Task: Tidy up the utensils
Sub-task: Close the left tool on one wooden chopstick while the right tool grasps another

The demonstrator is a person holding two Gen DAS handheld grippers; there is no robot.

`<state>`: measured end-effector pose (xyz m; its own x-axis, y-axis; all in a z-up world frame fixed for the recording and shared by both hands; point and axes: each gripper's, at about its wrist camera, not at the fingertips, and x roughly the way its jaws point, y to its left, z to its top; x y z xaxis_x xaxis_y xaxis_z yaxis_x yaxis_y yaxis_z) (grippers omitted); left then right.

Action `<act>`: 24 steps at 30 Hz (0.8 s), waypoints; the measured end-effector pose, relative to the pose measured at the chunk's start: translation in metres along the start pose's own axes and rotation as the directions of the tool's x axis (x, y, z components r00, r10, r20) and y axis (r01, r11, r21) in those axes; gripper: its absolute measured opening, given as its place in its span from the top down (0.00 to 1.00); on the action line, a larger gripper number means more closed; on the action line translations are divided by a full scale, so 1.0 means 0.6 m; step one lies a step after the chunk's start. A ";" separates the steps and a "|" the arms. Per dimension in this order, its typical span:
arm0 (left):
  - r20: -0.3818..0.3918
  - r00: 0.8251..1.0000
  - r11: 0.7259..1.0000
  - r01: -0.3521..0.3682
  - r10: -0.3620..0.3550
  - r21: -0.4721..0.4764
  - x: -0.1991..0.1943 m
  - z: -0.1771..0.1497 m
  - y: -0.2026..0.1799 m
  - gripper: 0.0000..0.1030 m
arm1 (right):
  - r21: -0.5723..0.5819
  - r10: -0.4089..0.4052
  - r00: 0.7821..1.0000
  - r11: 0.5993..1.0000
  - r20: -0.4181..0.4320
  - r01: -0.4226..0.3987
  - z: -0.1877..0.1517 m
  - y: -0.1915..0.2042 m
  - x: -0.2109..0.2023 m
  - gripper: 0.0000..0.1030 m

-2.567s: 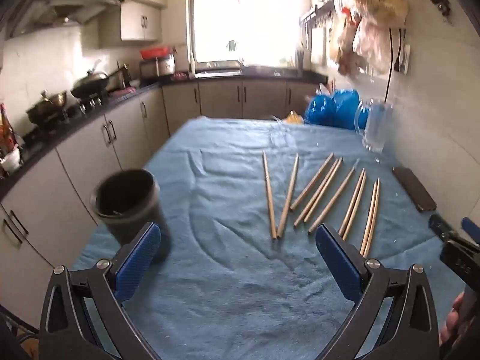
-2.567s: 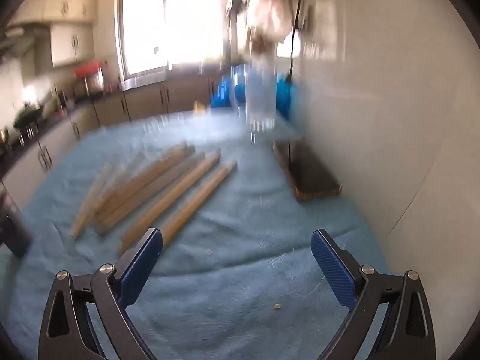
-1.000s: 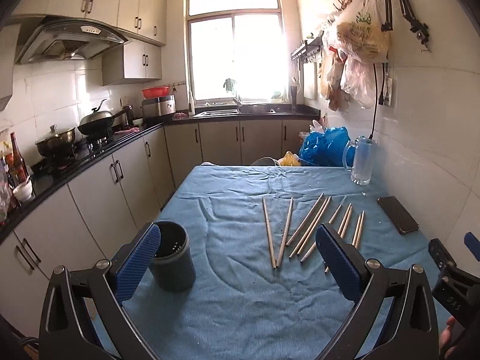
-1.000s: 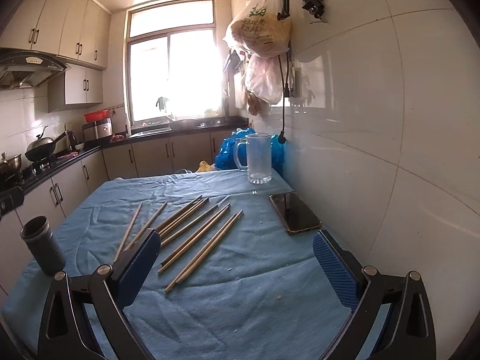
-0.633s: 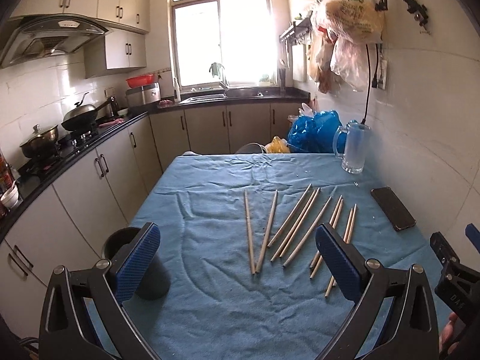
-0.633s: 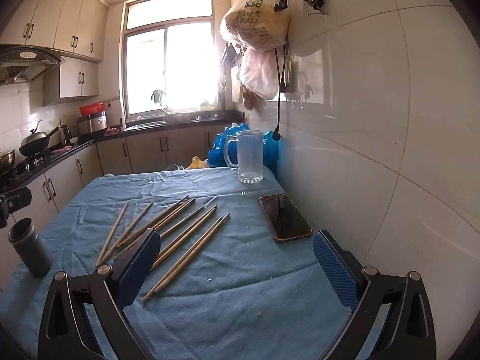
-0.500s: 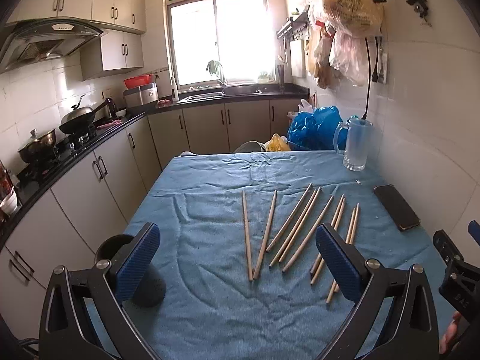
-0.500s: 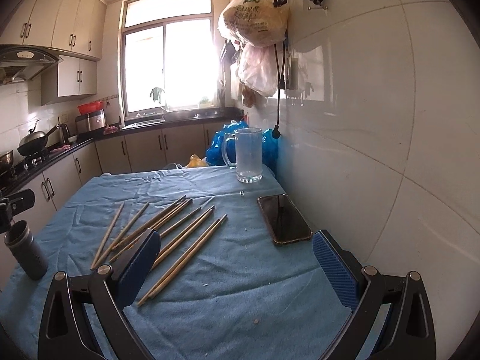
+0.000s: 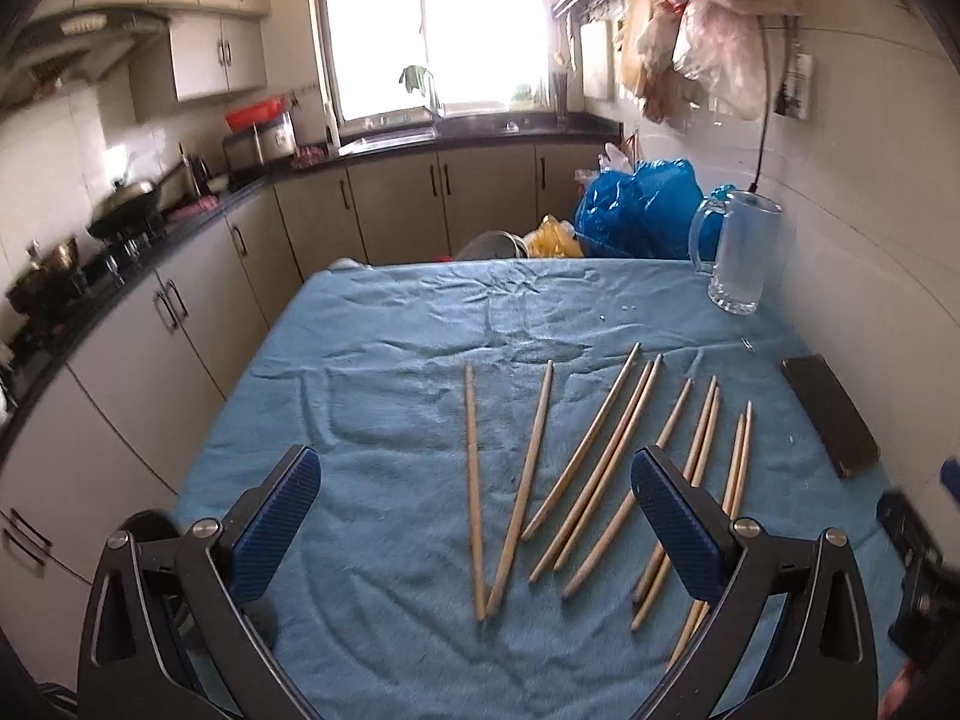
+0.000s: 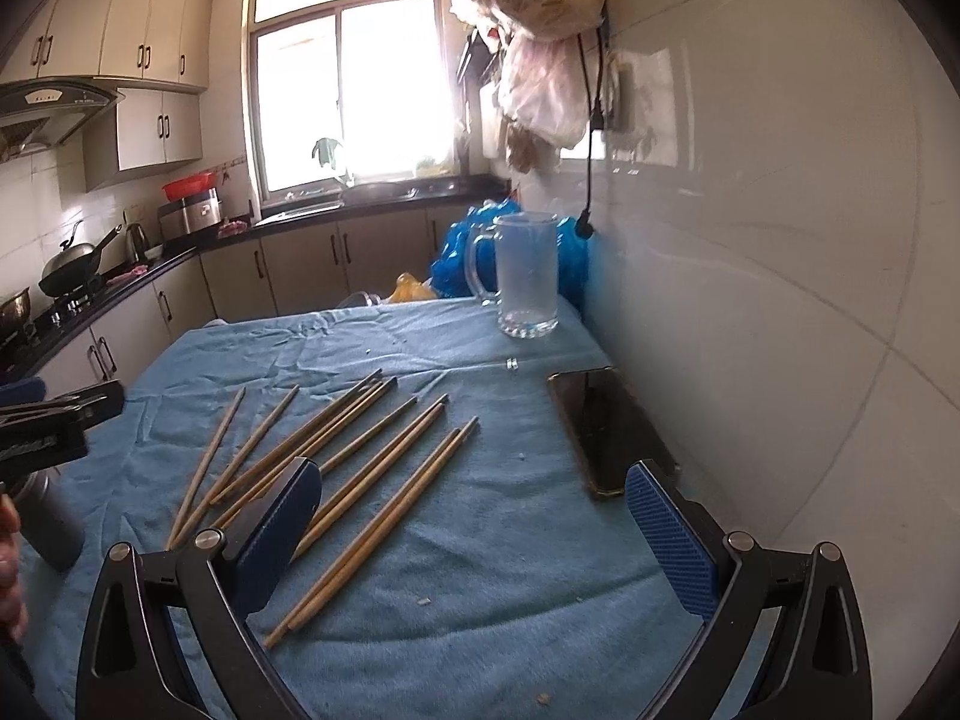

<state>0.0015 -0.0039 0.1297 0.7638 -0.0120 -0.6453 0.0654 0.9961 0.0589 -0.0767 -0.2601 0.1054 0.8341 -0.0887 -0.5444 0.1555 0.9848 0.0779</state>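
Observation:
Several wooden chopsticks [image 9: 600,456] lie fanned out on the blue cloth [image 9: 390,324], just ahead of my left gripper [image 9: 474,522], which is open and holds nothing. The dark cylindrical holder [image 9: 144,525] stands at the table's near left corner, mostly hidden behind my left finger. In the right wrist view the chopsticks [image 10: 360,462] lie ahead and to the left of my right gripper [image 10: 477,525], open and empty above the cloth. The holder [image 10: 48,522] stands at the far left there, under the left gripper [image 10: 54,426].
A black phone [image 10: 606,426] lies by the white wall on the right. A glass mug [image 10: 528,267] stands at the table's far right corner, with blue bags [image 9: 636,216] behind it. Kitchen cabinets run along the left. A hand [image 10: 9,540] shows at the left edge.
Both grippers have dropped lower and come closer to the chopsticks. In the left wrist view the holder has slid down behind the left finger. Both grippers stay open.

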 end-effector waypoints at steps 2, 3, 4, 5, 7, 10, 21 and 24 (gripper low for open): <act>-0.032 0.999 0.999 0.020 -0.021 -0.031 0.033 0.017 0.007 0.00 | 0.008 0.021 0.999 1.000 -0.026 -0.021 0.007 0.000 0.020 0.00; -0.047 0.998 0.998 0.035 -0.037 -0.046 0.050 0.024 0.011 0.00 | 0.016 0.040 0.998 0.999 -0.048 -0.039 0.013 0.000 0.037 0.00; -0.075 0.996 0.996 0.052 -0.057 -0.070 0.076 0.035 0.018 0.02 | 0.026 0.056 0.996 0.998 -0.065 -0.055 0.017 0.000 0.050 0.00; -0.092 0.994 0.995 0.055 -0.063 -0.085 0.091 0.041 0.021 0.11 | 0.034 0.070 0.995 0.997 -0.077 -0.068 0.019 0.001 0.059 0.00; -0.163 0.983 0.988 0.059 -0.082 -0.141 0.141 0.051 0.035 0.28 | 0.062 0.108 0.987 0.993 -0.115 -0.102 0.026 0.000 0.089 0.00; -0.256 0.958 0.971 0.068 -0.127 -0.228 0.206 0.052 0.053 0.41 | 0.101 0.177 0.970 0.982 -0.165 -0.162 0.041 0.002 0.143 0.00; -0.342 0.936 0.957 -0.021 -0.083 -0.290 0.320 0.035 0.085 0.42 | 0.217 0.401 0.853 0.914 -0.333 -0.344 0.102 0.065 0.330 0.33; -0.349 0.935 0.959 -0.033 -0.070 -0.282 0.336 0.038 0.084 0.42 | 0.230 0.428 0.824 0.902 -0.371 -0.365 0.110 0.085 0.366 0.45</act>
<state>0.1735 0.0417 0.0197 0.4854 -0.0510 -0.8728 -0.1439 0.9800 -0.1373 0.1496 -0.2395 0.0450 0.5572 0.4043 -0.7253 -0.0424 0.8862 0.4614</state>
